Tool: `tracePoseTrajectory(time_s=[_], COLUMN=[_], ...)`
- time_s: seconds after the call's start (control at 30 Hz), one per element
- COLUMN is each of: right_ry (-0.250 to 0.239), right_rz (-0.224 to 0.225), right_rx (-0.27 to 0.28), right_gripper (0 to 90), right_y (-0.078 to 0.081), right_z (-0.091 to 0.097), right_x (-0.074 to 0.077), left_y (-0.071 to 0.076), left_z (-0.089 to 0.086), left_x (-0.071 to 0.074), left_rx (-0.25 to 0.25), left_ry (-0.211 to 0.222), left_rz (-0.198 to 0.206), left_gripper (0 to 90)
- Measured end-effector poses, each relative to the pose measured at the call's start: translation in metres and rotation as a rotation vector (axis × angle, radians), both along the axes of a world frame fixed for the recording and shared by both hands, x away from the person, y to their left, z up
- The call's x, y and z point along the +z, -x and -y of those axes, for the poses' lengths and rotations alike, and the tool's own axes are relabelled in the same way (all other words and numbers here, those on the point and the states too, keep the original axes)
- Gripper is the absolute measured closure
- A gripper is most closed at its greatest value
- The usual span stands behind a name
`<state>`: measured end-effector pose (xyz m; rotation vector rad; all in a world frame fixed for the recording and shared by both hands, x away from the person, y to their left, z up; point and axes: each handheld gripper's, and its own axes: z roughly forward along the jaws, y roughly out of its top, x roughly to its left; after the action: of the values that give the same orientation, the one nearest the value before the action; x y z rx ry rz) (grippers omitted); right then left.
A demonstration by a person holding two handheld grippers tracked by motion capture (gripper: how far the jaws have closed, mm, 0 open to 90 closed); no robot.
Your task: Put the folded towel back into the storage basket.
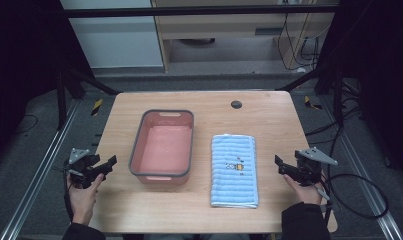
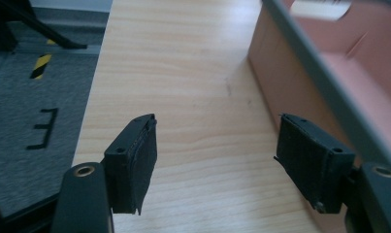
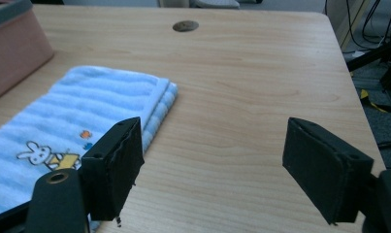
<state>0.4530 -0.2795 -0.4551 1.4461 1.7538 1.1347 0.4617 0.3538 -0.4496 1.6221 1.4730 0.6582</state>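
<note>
A folded blue towel (image 1: 234,170) lies flat on the table (image 1: 269,117), just right of a pink basin (image 1: 162,146), which is empty. The long axis of the towel runs from the person's edge toward the far edge, almost parallel to the basin. The right gripper (image 1: 284,169) is held low at the right side of the table, jaws wide apart and holding nothing, and the towel lies to its left, near but not touching. In the right gripper view the towel (image 3: 62,131) has its folded edge beside the left jaw. The left gripper (image 1: 107,163) waits at the left side, also spread and empty; the basin wall (image 2: 300,92) is just beside its right jaw. I judge the right hand is nearer to the towel, because the basin stands between the towel and the left hand.
</note>
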Motion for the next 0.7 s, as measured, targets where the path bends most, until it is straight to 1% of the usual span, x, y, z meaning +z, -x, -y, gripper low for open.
tracePoseTrajectory(time_s=[0.03,0.07,0.17,0.2,0.27,0.3,0.33,0.37,0.4,0.43,0.47,0.5,0.6,0.63,0.67,0.7], right_ry=[-0.007,-0.007,-0.012,-0.012,-0.022,-0.026,-0.028,-0.028,-0.035,-0.031,-0.031,-0.036,-0.025,-0.027,-0.023,-0.020], right_rz=[0.004,0.010,0.018,0.018,0.027,0.033,0.038,0.042,0.044,0.050,0.050,0.052,0.050,0.050,0.055,0.057], right_rx=[0.000,0.002,0.009,0.009,0.015,0.018,0.022,0.022,0.023,0.023,0.023,0.025,0.030,0.031,0.034,0.033], right_gripper=[22.9,22.9,23.2,23.2,23.8,24.5,24.8,25.5,25.9,25.9,25.9,26.1,26.6,27.0,27.3,27.5], right_y=[0.001,0.001,0.003,0.003,0.003,0.004,0.005,0.006,0.007,0.007,0.007,0.007,0.007,0.007,0.007,0.007], right_z=[-0.001,-0.001,-0.003,-0.003,-0.003,-0.002,-0.002,-0.001,-0.001,-0.001,-0.001,-0.001,-0.002,-0.002,-0.002,-0.002], right_x=[0.002,0.004,0.009,0.009,0.012,0.015,0.017,0.018,0.019,0.019,0.019,0.020,0.021,0.022,0.023,0.024], left_y=[0.001,0.004,0.007,0.007,0.010,0.012,0.012,0.014,0.014,0.015,0.015,0.016,0.019,0.019,0.019,0.021], left_z=[0.000,0.001,0.004,0.004,0.007,0.010,0.010,0.013,0.013,0.017,0.017,0.021,0.029,0.029,0.032,0.037], left_x=[0.002,0.007,0.014,0.014,0.019,0.023,0.023,0.027,0.027,0.030,0.030,0.032,0.036,0.036,0.038,0.041], left_rx=[-0.006,-0.008,-0.018,-0.018,-0.024,-0.033,-0.033,-0.044,-0.044,-0.058,-0.058,-0.075,-0.099,-0.099,-0.108,-0.121], left_ry=[0.018,0.020,0.006,0.006,-0.006,-0.022,-0.022,-0.030,-0.030,-0.034,-0.034,-0.027,-0.033,-0.033,-0.037,-0.041], left_rz=[0.007,0.023,0.040,0.040,0.059,0.073,0.073,0.089,0.089,0.095,0.095,0.100,0.107,0.107,0.112,0.129], left_gripper=[30.5,30.5,29.3,29.3,29.3,29.3,29.3,29.1,29.0,29.0,28.9,28.6,28.0,27.9,27.8,27.8])
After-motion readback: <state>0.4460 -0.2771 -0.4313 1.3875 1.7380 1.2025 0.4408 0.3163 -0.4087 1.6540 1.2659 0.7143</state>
